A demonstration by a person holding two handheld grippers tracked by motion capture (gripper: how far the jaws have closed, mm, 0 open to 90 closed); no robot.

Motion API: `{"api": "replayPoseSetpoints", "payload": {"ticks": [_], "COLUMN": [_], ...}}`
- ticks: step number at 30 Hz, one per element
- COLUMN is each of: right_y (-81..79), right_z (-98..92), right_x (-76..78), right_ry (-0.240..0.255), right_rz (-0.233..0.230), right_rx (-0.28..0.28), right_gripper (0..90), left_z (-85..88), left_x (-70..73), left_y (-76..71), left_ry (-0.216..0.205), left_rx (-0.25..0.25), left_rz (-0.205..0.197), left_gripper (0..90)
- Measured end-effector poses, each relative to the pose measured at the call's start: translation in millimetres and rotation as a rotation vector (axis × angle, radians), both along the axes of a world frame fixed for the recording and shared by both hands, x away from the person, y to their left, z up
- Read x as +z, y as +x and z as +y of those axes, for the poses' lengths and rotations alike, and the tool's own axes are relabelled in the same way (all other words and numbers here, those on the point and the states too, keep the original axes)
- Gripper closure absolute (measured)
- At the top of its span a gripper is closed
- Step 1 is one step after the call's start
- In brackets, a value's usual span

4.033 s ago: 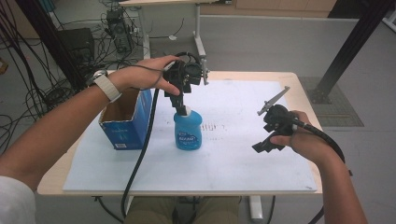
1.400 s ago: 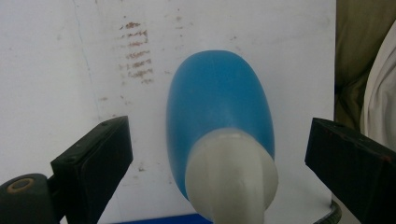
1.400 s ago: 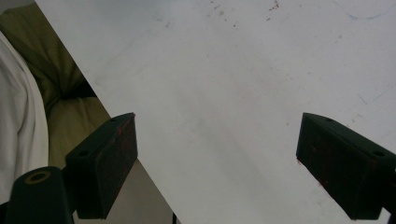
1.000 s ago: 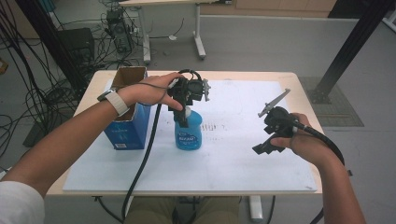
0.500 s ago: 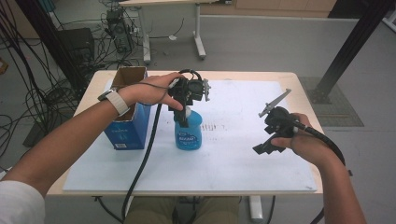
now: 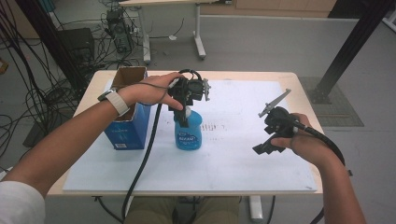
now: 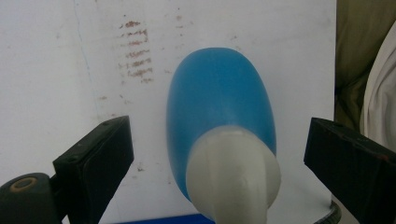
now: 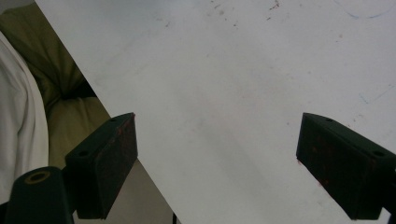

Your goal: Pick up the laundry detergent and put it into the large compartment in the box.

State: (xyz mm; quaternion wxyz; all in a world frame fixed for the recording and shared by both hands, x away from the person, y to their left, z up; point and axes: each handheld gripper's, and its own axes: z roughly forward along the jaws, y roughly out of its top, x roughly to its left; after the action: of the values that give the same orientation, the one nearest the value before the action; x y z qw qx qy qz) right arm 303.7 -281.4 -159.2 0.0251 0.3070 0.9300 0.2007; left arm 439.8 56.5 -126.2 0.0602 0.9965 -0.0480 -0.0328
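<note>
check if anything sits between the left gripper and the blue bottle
Nothing visible does. The left gripper hangs right over the blue bottle, its open fingers either side of the white cap with only bare gaps between.

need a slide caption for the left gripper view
Open left claw poised above the blue bottle and its white cap on the white board.
</note>
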Motion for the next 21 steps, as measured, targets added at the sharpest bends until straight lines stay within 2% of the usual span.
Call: {"api": "replayPoseSetpoints", "payload": {"ticks": [21], "right_y": [-0.3], "right_z": [-1.4], "right_x": [-0.4], "right_ry": [0.006], "right_rz": [-0.002], "right_rx": [0.001], "right_gripper": [12.5], "left_z": [0.4], "left_x": [1.3], "left_y": [-1.8], "left_ry": [0.001], "left_rx": [0.003], "left_rz": [-0.007], "left_gripper": [8.0]}}
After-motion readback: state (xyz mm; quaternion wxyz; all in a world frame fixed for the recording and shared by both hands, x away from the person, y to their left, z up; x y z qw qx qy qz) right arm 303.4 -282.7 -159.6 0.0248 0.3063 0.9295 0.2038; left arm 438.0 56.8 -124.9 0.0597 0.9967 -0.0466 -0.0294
